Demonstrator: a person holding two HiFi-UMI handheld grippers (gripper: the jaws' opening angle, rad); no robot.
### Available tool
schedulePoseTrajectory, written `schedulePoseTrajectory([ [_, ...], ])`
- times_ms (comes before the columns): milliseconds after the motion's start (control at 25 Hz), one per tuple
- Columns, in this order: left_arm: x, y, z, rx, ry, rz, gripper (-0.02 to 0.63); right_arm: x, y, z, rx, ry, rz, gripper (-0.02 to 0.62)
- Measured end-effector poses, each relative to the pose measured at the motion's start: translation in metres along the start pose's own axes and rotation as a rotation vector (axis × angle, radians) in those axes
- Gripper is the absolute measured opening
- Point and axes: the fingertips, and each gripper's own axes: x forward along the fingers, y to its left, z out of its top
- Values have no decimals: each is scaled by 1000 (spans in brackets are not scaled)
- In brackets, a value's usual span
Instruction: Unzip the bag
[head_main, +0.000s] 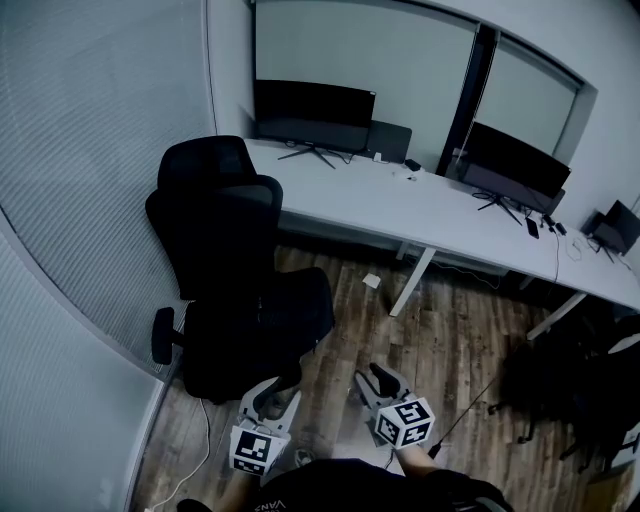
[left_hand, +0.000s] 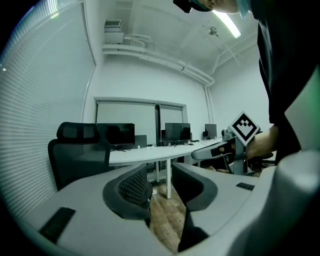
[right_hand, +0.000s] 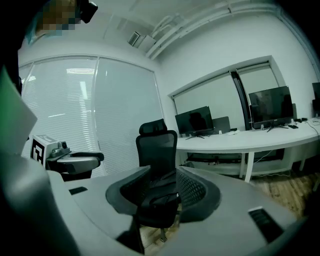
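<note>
My left gripper (head_main: 272, 397) and right gripper (head_main: 378, 380) are held low in front of the person, above the wood floor. Both are open with nothing between the jaws. In the left gripper view the left gripper (left_hand: 160, 187) frames only floor and a desk leg. The right gripper (right_hand: 159, 187) points at a black office chair (head_main: 235, 270). A dark lump (right_hand: 161, 199) lies on the chair's seat; I cannot tell whether it is the bag. Another dark heap (head_main: 585, 385) sits on the floor at the right, its shape unclear.
A long white desk (head_main: 420, 215) runs along the far wall with two monitors (head_main: 313, 112) and small items on it. Blinds (head_main: 70, 180) cover the glass wall on the left. A cable (head_main: 470, 405) trails over the floor at the right.
</note>
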Motion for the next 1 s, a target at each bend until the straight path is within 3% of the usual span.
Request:
schedulePoseTrajectory([
  [240,5,21,-9,-11,16,-4,181,25,-3,-1,0,18,-20,176],
  [480,17,36,-28,-24,61,1,220,48,-18,-7,-29,47,-30,178],
  [760,55,51,-46,-46,113,25,250,84,-49,-10,-42,91,-10,178],
  [1000,98,65,-50,-9,108,74,252,117,-84,-11,-84,141,21,178],
])
